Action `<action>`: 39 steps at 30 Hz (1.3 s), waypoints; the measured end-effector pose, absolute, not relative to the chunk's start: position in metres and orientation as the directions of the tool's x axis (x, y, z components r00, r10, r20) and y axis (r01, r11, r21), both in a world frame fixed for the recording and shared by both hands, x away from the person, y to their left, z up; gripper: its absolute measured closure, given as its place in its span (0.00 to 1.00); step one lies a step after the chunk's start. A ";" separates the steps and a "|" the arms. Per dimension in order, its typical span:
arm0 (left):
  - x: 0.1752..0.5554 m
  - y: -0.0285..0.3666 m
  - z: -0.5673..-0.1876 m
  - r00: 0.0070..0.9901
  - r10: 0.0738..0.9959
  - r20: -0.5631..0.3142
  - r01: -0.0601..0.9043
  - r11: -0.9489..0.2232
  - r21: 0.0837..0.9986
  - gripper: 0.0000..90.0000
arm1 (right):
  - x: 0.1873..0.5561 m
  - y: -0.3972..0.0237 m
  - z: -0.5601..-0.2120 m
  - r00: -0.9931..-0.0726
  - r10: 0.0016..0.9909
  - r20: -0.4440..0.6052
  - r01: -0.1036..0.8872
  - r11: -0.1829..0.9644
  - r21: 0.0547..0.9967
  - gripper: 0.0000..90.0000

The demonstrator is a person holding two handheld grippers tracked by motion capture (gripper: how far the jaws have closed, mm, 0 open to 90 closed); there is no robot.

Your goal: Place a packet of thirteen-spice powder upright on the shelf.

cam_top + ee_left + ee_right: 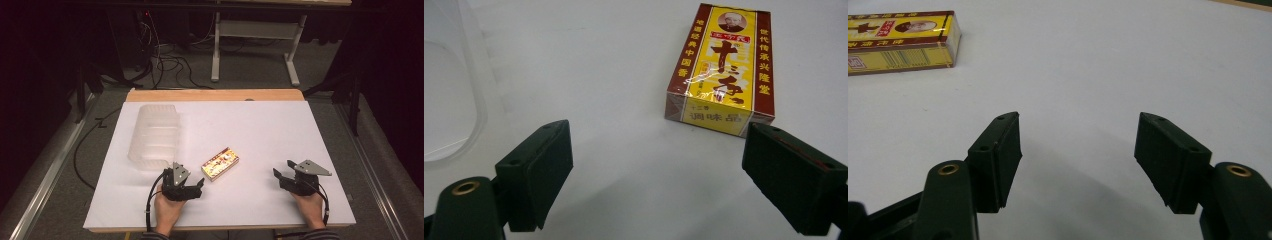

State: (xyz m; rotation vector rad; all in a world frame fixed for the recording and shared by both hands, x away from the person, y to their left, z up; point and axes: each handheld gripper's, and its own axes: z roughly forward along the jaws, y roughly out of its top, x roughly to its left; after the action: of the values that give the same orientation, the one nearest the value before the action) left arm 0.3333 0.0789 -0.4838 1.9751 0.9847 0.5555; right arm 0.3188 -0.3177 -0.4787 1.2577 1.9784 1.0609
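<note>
Left gripper (651, 165): jaws wide, empty, near box (721, 67)
Right gripper (1078, 150): jaws wide, empty
Box lid: Chinese characters, portrait
Box side (900, 59): barcode
Far left: clear bin (155, 135)

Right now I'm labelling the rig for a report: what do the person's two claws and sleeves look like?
Both claws are black, each with two flat rectangular jaws showing small screw holes and a brass-coloured ring at the base. The left claw and the right claw each carry a grey three-cornered plate on top and trail a black cable. A striped cuff shows at the right wrist.
</note>
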 end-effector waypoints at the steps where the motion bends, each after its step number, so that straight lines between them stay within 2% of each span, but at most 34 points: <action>1: 0.333 0.079 -0.484 0.592 0.806 0.018 0.433 -0.338 0.836 0.15 | 0.319 -0.318 -0.479 -0.403 0.914 -0.044 0.470 0.248 0.847 0.40; 15: 0.334 0.079 -0.484 0.588 0.809 0.017 0.437 -0.336 0.834 0.14 | 0.318 -0.318 -0.479 -0.400 0.915 -0.045 0.465 0.245 0.851 0.39; 20: 0.335 0.084 -0.483 0.593 0.804 -0.034 0.447 -0.294 0.845 0.14 | 0.318 -0.317 -0.479 -0.398 0.916 -0.049 0.461 0.246 0.853 0.39; 26: 0.334 0.083 -0.482 0.603 0.797 -0.024 0.433 -0.302 0.850 0.16 | 0.318 -0.317 -0.479 -0.398 0.916 -0.055 0.457 0.249 0.854 0.39; 34: 0.333 0.080 -0.479 0.630 0.772 -0.085 0.434 -0.259 0.863 0.18 | 0.317 -0.317 -0.479 -0.394 0.918 -0.054 0.461 0.248 0.852 0.39; 39: 0.331 0.078 -0.477 0.633 0.769 -0.085 0.436 -0.264 0.860 0.18 | 0.318 -0.317 -0.479 -0.394 0.917 -0.059 0.462 0.253 0.850 0.39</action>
State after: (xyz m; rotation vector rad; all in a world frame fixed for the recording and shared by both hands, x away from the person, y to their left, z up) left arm 0.3305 0.0784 -0.4766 1.9019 0.9549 0.4395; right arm 0.3179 -0.3167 -0.4788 1.2489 1.9659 1.0484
